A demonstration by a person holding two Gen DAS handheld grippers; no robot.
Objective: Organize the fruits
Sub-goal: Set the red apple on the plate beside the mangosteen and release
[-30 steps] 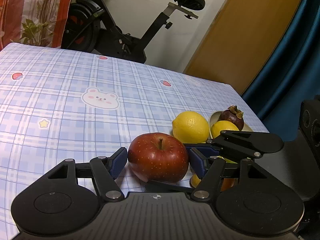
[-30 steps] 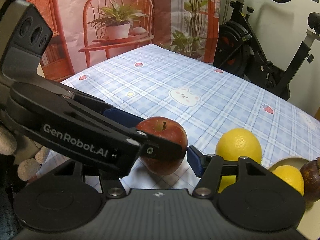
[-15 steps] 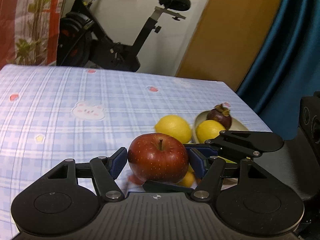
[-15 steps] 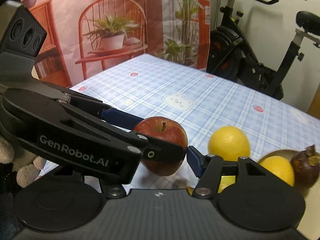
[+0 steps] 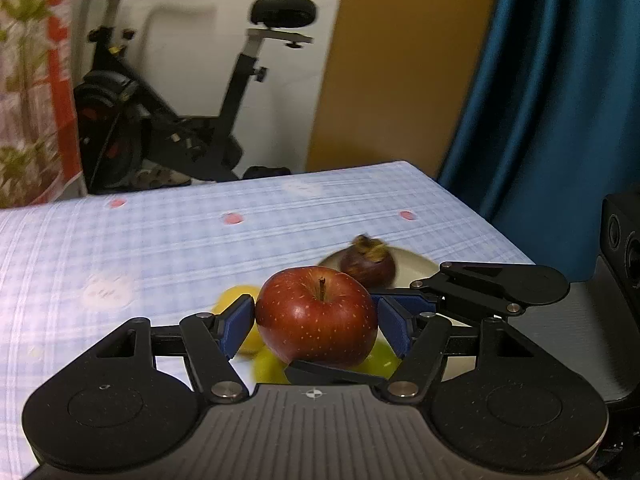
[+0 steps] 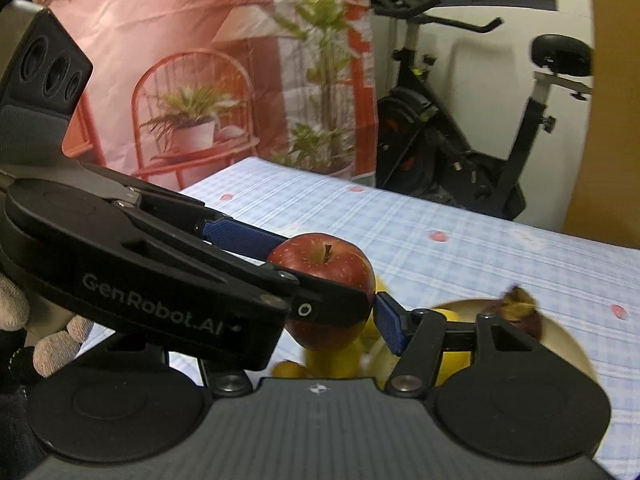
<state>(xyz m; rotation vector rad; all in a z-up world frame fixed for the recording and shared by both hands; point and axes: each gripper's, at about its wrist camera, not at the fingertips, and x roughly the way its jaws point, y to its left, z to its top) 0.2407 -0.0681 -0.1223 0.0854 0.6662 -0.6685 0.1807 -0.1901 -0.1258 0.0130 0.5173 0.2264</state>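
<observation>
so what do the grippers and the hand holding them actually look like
Both are matte black plastic with scissor-style linkages, silver pivot screws and blue pads on the fingers. The left gripper carries white "GenRobot.AI" lettering on its side, plus a block with three round openings at the back. Each body has a ribbed grey deck with a small crosshair mark. The person's hand wears a light knitted glove.

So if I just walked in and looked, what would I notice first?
Probably the big red apple, squeezed between the blue pads of the left gripper and held up above the checked tablecloth. Just behind it, a dark purple mangosteen sits on a pale plate, with blurry yellow fruit below the apple. At the back, a black exercise bike stands against the white wall.
</observation>
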